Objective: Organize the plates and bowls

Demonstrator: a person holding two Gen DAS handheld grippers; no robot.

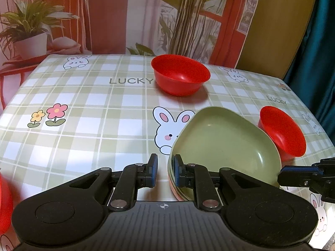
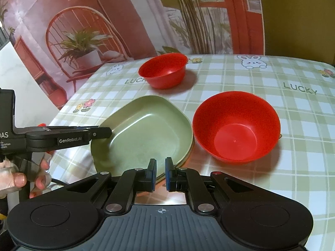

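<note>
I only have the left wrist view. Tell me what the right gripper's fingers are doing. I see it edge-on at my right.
Observer: The right gripper shows a narrow gap between its fingers and sits at the near rim of the green plate stack.
Operator: Describe the near red bowl. It is warped at my frame edge.
Observer: The near red bowl stands upright and empty, close beside the stack.
Operator: Now give me the left gripper from outside.
Observer: The left gripper reaches level over the stack's far-side rim, and a hand holds its grip.
</note>
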